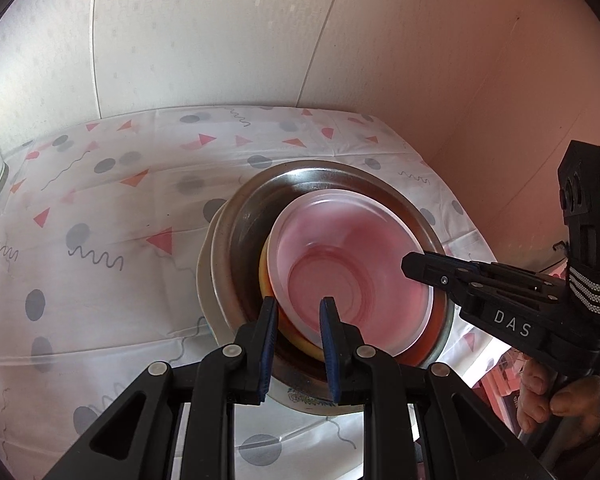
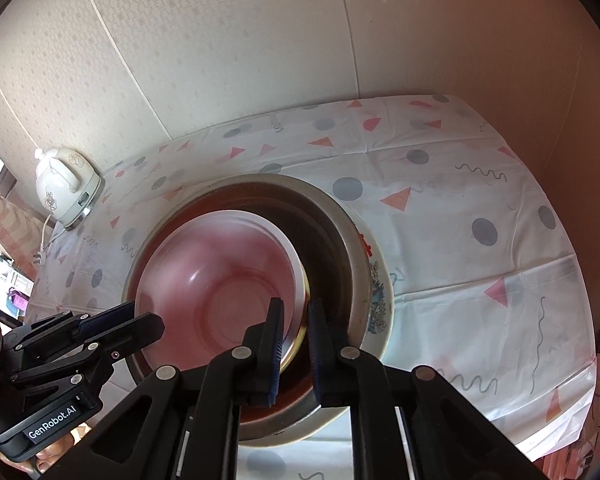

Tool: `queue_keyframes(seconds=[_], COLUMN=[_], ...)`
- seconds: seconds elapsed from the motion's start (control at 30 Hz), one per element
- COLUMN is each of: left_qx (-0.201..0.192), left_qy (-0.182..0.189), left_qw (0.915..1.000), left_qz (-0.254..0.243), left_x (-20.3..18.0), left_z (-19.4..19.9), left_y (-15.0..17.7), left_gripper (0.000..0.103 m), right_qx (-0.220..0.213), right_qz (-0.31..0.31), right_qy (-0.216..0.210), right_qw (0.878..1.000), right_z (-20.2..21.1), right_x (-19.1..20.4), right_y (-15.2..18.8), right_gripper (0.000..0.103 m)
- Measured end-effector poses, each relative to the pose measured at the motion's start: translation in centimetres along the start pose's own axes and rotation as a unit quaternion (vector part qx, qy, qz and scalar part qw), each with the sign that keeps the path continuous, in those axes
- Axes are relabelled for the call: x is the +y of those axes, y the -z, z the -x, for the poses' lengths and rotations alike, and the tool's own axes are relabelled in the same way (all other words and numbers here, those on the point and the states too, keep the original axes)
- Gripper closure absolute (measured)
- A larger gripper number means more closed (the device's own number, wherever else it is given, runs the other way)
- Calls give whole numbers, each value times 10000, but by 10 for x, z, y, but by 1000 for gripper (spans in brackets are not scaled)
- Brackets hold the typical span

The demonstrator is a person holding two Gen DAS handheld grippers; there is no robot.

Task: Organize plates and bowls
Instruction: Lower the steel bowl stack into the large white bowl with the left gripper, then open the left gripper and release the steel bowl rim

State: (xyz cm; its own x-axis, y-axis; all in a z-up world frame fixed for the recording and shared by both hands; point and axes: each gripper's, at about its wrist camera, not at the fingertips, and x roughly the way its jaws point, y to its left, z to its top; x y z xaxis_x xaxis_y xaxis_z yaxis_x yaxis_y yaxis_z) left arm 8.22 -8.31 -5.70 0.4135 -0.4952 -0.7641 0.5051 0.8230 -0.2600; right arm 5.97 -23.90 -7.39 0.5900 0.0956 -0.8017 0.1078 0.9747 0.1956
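A frosted pink bowl (image 1: 340,248) (image 2: 220,264) rests in a yellow bowl (image 1: 263,276) (image 2: 302,334). Both are nested in a steel bowl (image 1: 252,216) (image 2: 324,232), which stands on a white patterned plate (image 1: 206,272) (image 2: 378,300). My left gripper (image 1: 299,314) (image 2: 140,320) is shut on the pink bowl's near rim, one finger inside and one outside. My right gripper (image 2: 294,320) (image 1: 410,266) is shut on the rim at the opposite side in the same way. Whether the yellow rim is pinched along with the pink one I cannot tell.
The stack stands on a table under a white cloth (image 1: 100,240) (image 2: 460,240) printed with dots and triangles. A white electric kettle (image 2: 66,188) with its cord is at the back left. Walls (image 1: 480,120) close the table at the back and right. A hand (image 1: 548,396) holds the right gripper.
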Motion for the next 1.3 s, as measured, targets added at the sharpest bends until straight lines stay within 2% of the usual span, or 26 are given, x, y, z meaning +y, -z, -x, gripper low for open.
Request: queue_keyframes(seconds=[0.27,0.43,0.93,1.1,1.3], left_qx=[-30,-61,-324,-441,-592], left_qy=[-57,-114,-371,-646,-1356], left_qw=[10000,9999,9988,9968,9878], left_qz=[18,55,71,131,483], left_x=[1,3,4,7,23], left_z=[-4,-4,14,23,35], left_y=[-5,-4,1,5,11], left_gripper=[82,82,80,80,80], right_qx=[-20,3,-135,-313,-587], right_qz=[100,25,-96,-233,-267], right_qy=[202,168,240,276,515], right_qw=[9997,9999,9996,9989,9966], right_z=[-4,-6,2,14,25], right_x=[3,0,-2,-1,11], right_y=[-5,-5,-1,2,9], right_gripper=[93,92,79,72,69])
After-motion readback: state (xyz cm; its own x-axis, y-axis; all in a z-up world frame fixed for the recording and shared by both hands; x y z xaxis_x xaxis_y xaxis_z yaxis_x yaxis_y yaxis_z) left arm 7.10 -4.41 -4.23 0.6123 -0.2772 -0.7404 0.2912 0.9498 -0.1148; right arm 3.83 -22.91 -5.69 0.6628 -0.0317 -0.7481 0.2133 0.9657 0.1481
